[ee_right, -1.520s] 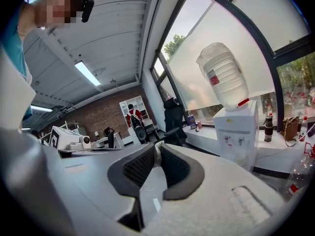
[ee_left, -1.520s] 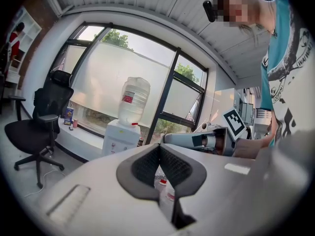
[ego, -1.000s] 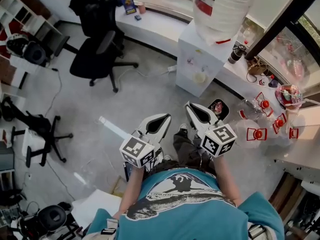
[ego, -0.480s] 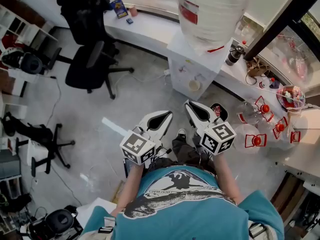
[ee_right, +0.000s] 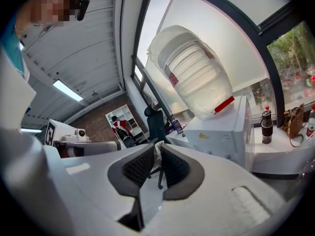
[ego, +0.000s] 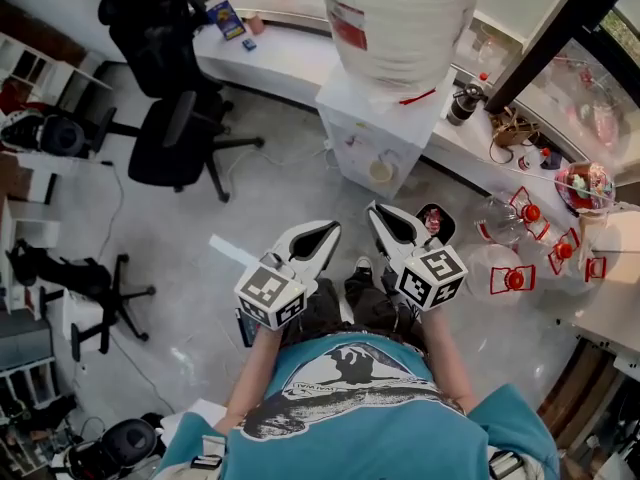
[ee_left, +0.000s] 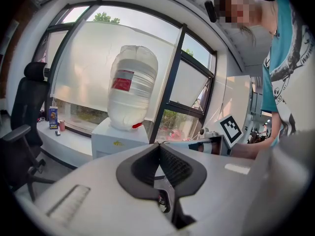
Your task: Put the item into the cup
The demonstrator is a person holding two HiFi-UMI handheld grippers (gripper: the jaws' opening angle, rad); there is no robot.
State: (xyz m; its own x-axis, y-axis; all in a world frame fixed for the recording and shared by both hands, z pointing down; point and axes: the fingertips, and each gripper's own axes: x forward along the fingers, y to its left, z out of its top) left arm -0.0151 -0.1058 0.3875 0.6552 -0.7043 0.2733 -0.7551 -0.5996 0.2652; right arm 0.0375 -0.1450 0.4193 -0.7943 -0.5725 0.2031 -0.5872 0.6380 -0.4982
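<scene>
Where the grey floor opens out well to the left of the water dispenser (ego: 372, 133), a black office chair (ego: 172, 136) stands near a white window ledge (ego: 275, 60). That ledge runs up to the dispenser's left side, and a small blue box (ego: 228, 18) lies on it, well apart from the dispenser. A large clear bottle (ego: 390, 18) with a red label sits upside down on top of the dispenser.

Below the dispenser in the head view, and a little to its left, the left gripper (ego: 330, 230) is held out in front of a person (ego: 350, 398) in a teal shirt. It points towards the dispenser. In the left gripper view its black pads meet at the tips (ee_left: 158, 145) with nothing between them.

Just to the right of it, straight below the dispenser, the right gripper (ego: 373, 209) points the same way. Its jaws are nearly together and pinch a small pale item (ee_right: 158, 149) at the tips. The item is too small to identify. A narrow gap stays open behind it, lower down between the pads.

Right of the dispenser, a dark flask (ego: 462, 103) stands on the ledge just beside it. Farther right, several glass jars (ego: 512, 273) with red clasps are grouped. Which vessel is the cup I cannot tell.
</scene>
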